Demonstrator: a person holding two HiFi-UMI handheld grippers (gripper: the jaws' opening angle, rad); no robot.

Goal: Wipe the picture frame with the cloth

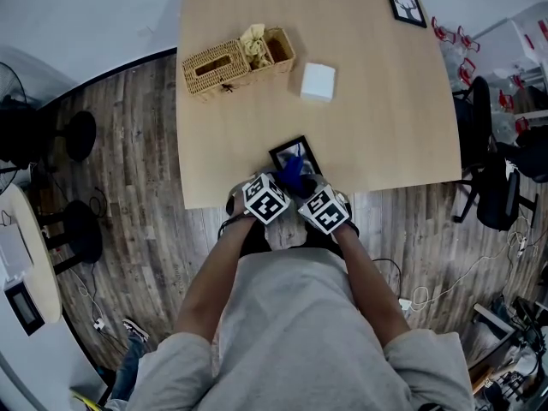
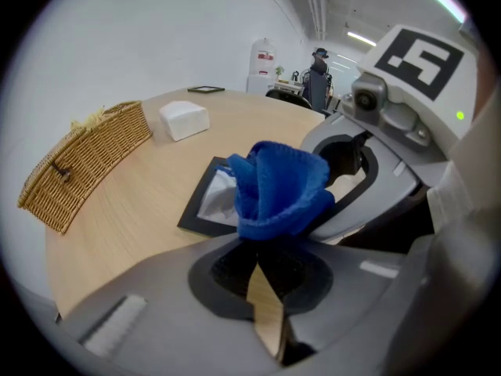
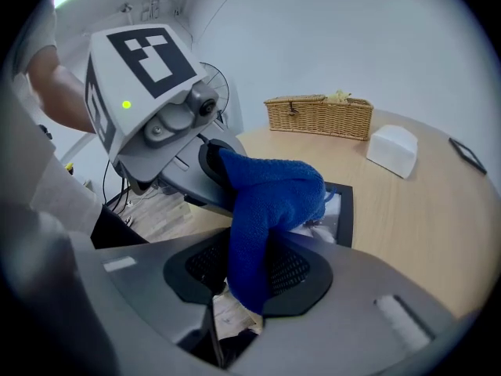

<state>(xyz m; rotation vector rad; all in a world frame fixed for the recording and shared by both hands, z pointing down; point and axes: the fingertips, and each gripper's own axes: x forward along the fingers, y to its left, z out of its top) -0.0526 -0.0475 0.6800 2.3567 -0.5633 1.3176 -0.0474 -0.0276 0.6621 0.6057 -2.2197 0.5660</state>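
A black picture frame [image 1: 289, 151] lies flat at the table's near edge, also seen in the left gripper view [image 2: 202, 202] and the right gripper view [image 3: 342, 210]. A blue cloth [image 1: 293, 175] is bunched up just above the frame's near end. Both grippers pinch it from opposite sides. My left gripper [image 2: 262, 247] is shut on the cloth's [image 2: 278, 186] lower fold. My right gripper [image 3: 249, 266] is shut on a hanging fold of the cloth [image 3: 262, 210]. In the head view the left gripper [image 1: 281, 185] and right gripper [image 1: 306, 188] sit close together, tips nearly meeting.
A wicker basket [image 1: 229, 62] holding a yellow rag stands at the table's far left, with a white box [image 1: 318, 81] beside it. A second small black frame [image 1: 405, 5] lies at the far right. Office chairs [image 1: 497, 191] stand right of the table, stools [image 1: 79, 135] to the left.
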